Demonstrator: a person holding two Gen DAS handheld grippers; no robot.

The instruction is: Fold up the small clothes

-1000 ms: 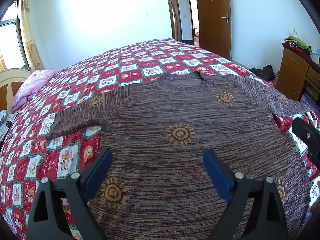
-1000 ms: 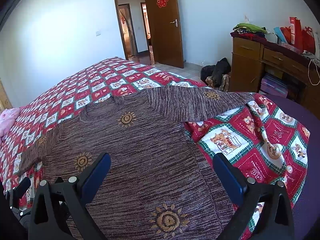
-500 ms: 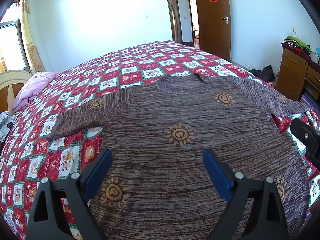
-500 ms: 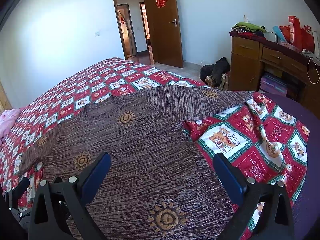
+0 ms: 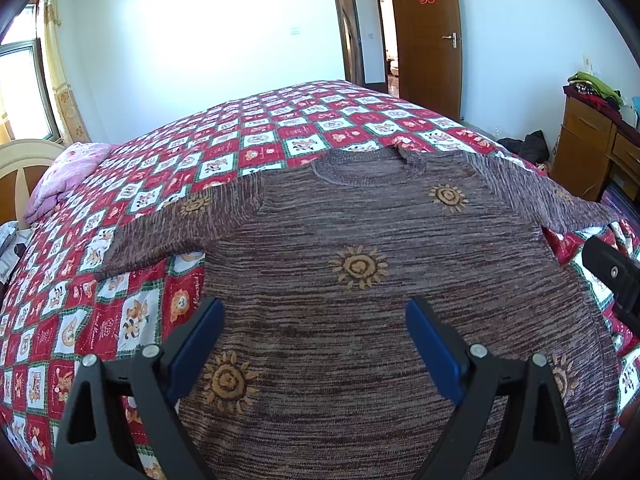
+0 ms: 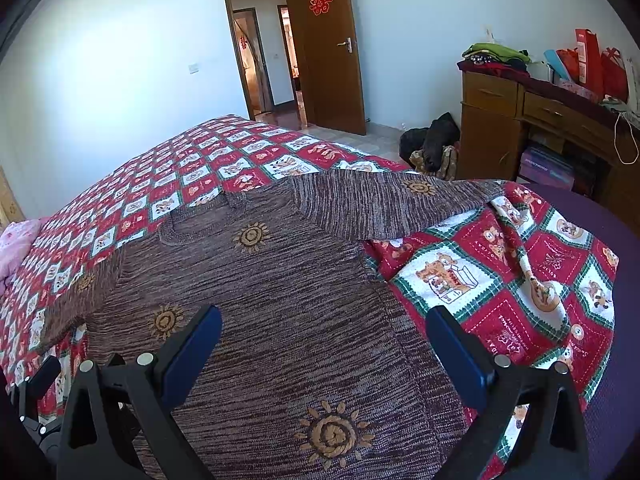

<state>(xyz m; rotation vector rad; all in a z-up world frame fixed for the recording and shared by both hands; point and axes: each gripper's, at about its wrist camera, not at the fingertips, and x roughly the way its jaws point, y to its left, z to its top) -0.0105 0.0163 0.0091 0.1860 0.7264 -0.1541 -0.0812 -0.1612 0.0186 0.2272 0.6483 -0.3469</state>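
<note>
A brown knit sweater (image 5: 360, 280) with orange sun motifs lies face up and spread flat on the bed (image 5: 248, 148), over a red, white and green checked quilt (image 6: 500, 280). Both sleeves stick out sideways; its right-hand sleeve (image 6: 380, 204) reaches the bed's edge near the wooden bench (image 6: 504, 120).

The left gripper (image 5: 316, 336) hovers over the sweater's lower half, its blue-padded fingers (image 5: 200, 336) spread wide with nothing between them. The right gripper (image 6: 324, 344) hangs over the hem on the right side, fingers (image 6: 456, 352) likewise released and empty. Neither visibly touches the knit.

Against the frames a second ago, very little differs: in the left view the sweater sits slightly lower and the far wall shows a touch more, as if that camera has tilted up a little. The right view is nearly unchanged. The sweater itself has not moved or been folded.
</note>
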